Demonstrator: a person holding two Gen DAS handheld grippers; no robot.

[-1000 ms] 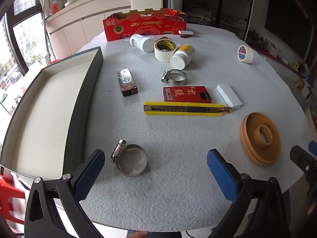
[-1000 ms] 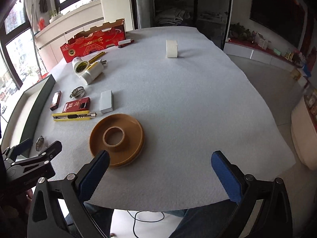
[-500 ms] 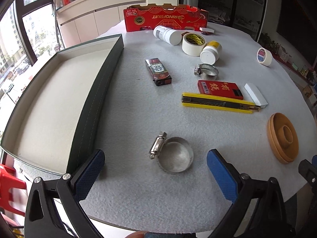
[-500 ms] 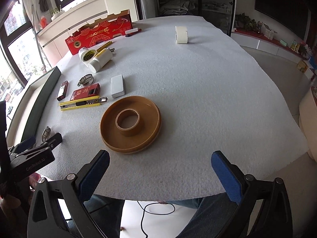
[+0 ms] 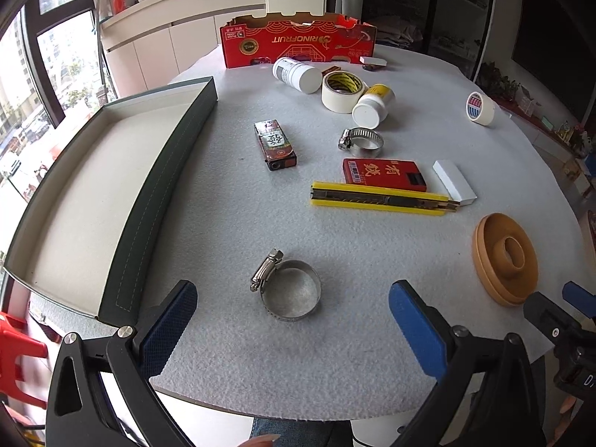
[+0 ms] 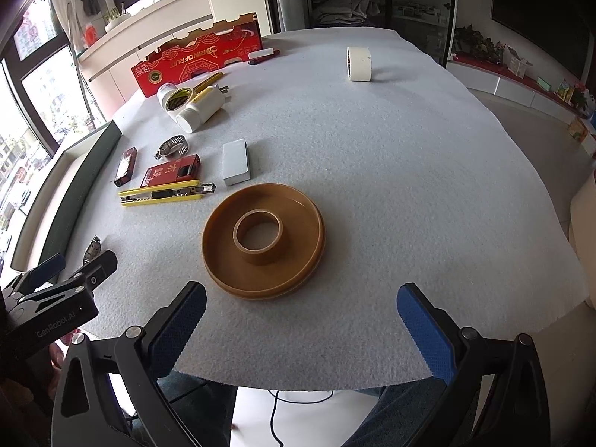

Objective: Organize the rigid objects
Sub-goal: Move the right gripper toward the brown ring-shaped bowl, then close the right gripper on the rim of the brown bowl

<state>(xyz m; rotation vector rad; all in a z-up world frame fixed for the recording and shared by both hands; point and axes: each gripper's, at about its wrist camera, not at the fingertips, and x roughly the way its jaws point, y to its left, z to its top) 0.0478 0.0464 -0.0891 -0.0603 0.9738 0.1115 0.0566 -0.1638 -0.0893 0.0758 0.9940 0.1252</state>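
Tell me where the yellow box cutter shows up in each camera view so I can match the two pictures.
Left wrist view: the yellow box cutter lies right of centre, just in front of the red card box.
Right wrist view: the yellow box cutter lies left of centre.
Shared landmark: the same red card box right behind it.

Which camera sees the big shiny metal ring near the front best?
The left wrist view. The metal ring lies whole and close between the open left gripper fingers. In the right wrist view only a sliver of it peeks out behind the left gripper.
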